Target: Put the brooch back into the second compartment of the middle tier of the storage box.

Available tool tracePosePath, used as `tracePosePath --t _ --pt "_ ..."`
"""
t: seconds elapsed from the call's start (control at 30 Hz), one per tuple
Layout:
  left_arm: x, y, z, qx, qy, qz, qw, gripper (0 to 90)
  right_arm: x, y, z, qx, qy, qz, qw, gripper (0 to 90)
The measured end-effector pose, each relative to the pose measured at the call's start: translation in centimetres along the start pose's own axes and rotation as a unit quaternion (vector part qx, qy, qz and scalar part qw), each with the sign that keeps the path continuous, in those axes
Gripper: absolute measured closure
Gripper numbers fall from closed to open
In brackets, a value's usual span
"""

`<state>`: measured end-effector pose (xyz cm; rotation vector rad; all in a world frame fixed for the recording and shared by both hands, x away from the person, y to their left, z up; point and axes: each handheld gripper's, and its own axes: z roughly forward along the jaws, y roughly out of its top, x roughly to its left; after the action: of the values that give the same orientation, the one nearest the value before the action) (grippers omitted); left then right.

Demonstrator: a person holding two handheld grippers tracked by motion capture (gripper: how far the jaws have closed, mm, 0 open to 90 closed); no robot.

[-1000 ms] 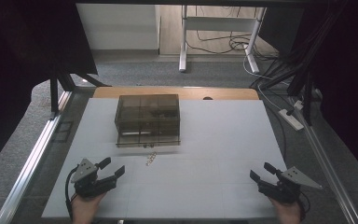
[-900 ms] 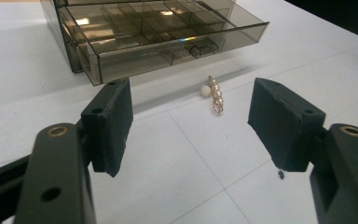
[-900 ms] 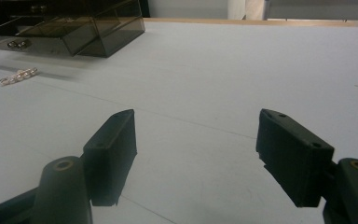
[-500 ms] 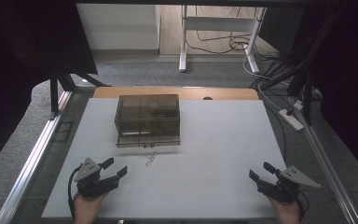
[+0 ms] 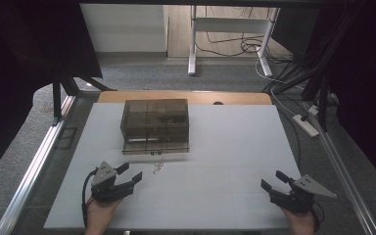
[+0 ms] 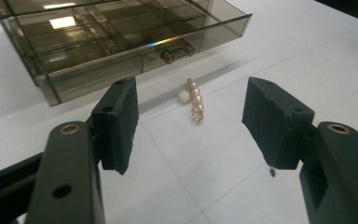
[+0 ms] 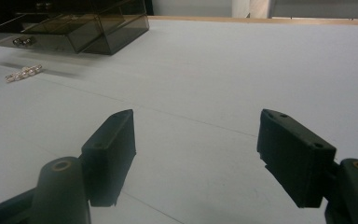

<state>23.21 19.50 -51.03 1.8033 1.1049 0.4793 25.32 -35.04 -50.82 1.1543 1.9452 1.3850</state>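
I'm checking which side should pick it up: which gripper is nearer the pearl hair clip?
Left. The left gripper is just beside the pearl hair clip; the right gripper sits far across the table.

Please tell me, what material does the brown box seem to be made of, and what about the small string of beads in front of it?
The box looks like smoky transparent plastic, glossy: its inner dividers show through, and the lid reflects light. The bead piece seems made of pearl-like beads, pale and shiny; whether they are glass, plastic or real pearl cannot be told.
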Motion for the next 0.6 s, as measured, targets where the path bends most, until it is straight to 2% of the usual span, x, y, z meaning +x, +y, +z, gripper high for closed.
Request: tracePosePath --t 0.2,0.37,0.6 --pt "-0.3 0.7 1.0 0.031 0.008 0.012 0.9994 41.2 0.0 0.0 0.2 0.002 -0.002 -0.002 1.0 27.8" --pt "-0.1 1.0 1.7 0.053 0.005 0.004 0.9986 42.6 0.1 0.0 0.3 0.004 -0.001 -0.003 1.0 27.8" --pt "-0.5 1.7 3.3 0.087 0.001 0.005 0.9962 48.5 0.0 0.0 0.2 0.004 0.0 0.0 1.0 27.7"
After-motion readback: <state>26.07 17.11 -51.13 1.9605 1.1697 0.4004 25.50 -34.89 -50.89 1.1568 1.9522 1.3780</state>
